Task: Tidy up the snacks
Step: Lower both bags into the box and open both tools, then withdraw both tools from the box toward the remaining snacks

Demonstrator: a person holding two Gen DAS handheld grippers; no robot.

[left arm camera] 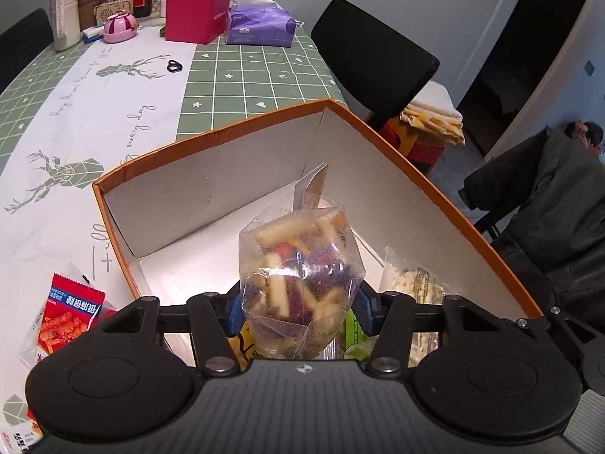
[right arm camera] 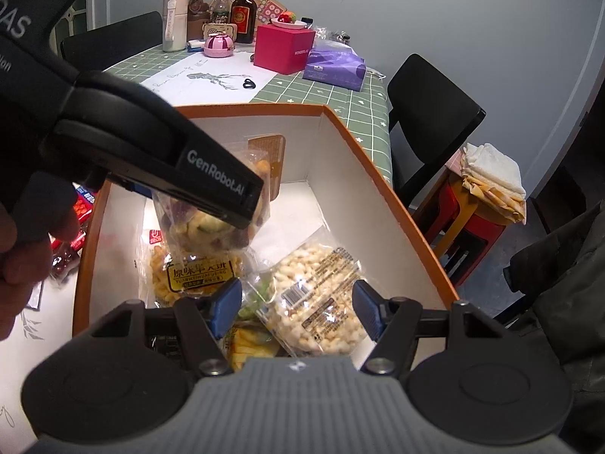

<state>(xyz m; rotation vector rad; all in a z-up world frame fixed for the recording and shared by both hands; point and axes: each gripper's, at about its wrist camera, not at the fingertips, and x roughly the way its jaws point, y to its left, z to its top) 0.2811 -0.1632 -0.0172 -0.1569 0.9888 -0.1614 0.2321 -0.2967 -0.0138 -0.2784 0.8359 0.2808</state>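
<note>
Left gripper (left arm camera: pixel 300 308) clamped on clear bag of mixed snacks (left arm camera: pixel 298 280) above orange box (left arm camera: pixel 435 193), right gripper (right arm camera: pixel 298 308) jaws apart, apparently gripping nothing, over puffed-snack packet (right arm camera: pixel 317 299) inside.

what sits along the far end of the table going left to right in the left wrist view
white bottle → pink round case → magenta box → purple tissue pack
</note>
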